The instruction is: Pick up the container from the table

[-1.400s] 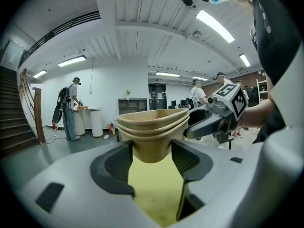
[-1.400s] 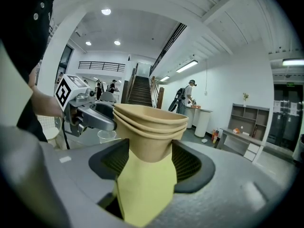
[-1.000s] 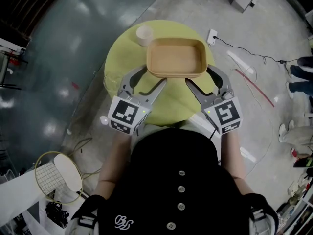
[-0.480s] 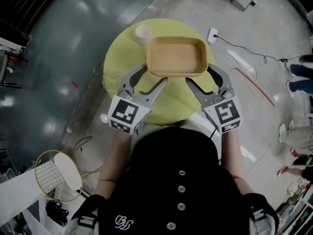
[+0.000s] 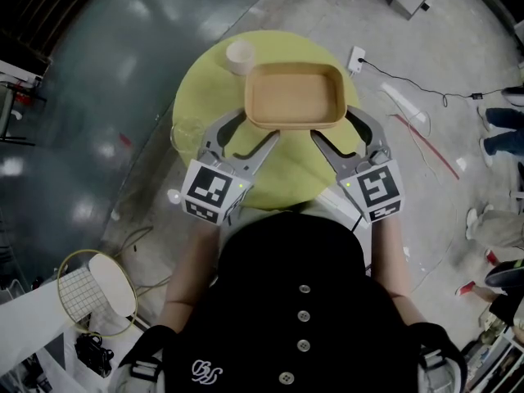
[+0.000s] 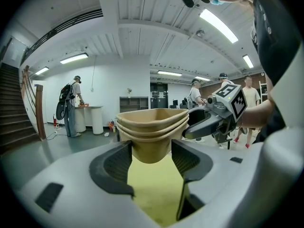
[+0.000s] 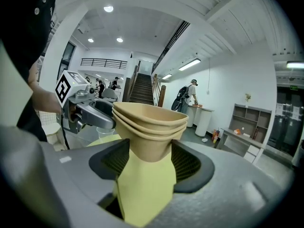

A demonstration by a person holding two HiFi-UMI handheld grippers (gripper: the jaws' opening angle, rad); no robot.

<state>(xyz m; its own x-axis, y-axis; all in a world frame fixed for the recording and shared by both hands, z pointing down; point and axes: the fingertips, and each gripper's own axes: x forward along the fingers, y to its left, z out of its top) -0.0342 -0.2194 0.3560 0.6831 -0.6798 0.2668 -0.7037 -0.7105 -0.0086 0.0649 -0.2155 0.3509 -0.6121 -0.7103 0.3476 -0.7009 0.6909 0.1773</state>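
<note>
2 grippers meet the container (image 5: 295, 95) at its near side. It is tan and rectangular and shows 3 stacked rims. The left gripper (image 5: 254, 129) takes the near-left corner and the right gripper (image 5: 336, 126) the near-right one. In the left gripper view the jaws stand wide, and the container's (image 6: 151, 127) tapered corner sits between the 2 pads, which press it on both sides. The right gripper view shows the same pinch on its corner (image 7: 149, 125).

The container lies over the far half of a round yellow table (image 5: 205, 97). Whether its base rests on the top or hangs just above it cannot be told.

Bare yellow surface lies open between the 2 grippers and the person's body. On the far side, the container's right corner reaches nearly to the table's edge.

1 white cup (image 5: 240, 56) stands just beside the far-left corner. 1 clear cup (image 5: 183, 133) stands at the table's left edge, near the left gripper's outer finger. On the floor, a wall socket block (image 5: 355, 60) with a cable lies right of the table, and a racket (image 5: 86, 297) lies well apart at lower left.
</note>
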